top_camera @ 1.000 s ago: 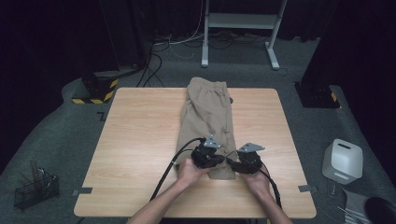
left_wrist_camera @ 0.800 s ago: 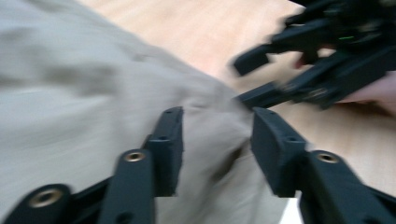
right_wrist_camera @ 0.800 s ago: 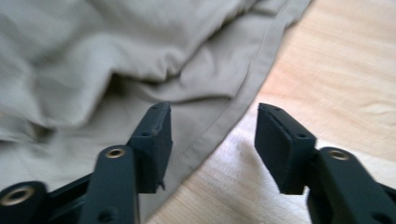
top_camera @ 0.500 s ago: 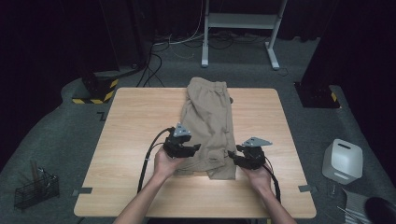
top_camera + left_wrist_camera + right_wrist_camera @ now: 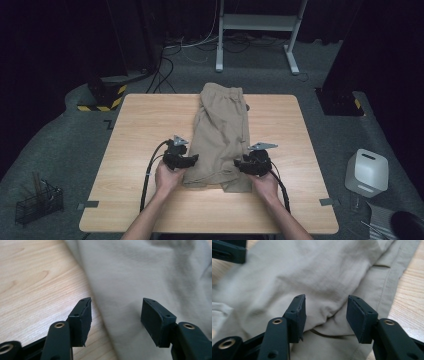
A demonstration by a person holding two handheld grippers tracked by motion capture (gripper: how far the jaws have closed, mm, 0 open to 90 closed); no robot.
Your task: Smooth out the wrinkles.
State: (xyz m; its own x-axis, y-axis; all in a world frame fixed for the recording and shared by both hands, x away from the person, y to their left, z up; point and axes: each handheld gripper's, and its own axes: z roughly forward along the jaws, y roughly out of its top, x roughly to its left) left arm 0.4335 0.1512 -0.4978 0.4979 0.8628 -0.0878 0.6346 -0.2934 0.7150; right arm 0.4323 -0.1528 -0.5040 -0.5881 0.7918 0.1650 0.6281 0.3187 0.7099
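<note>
Khaki shorts (image 5: 221, 137) lie folded mid-desk (image 5: 140, 130) — soft, light, floppy, best pinched at the near hem corners — left gripper (image 5: 186, 161) and right gripper (image 5: 243, 165) fingers apart, nothing clamped.

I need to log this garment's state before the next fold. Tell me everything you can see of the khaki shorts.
The khaki shorts are tan woven cloth, folded lengthwise into a narrow strip, elastic waistband at the table's far edge, hems toward the person. They lie flat, lightly creased, with a stitched side seam. The left gripper and right gripper flank the near end, jaws open, gripping nothing.
</note>
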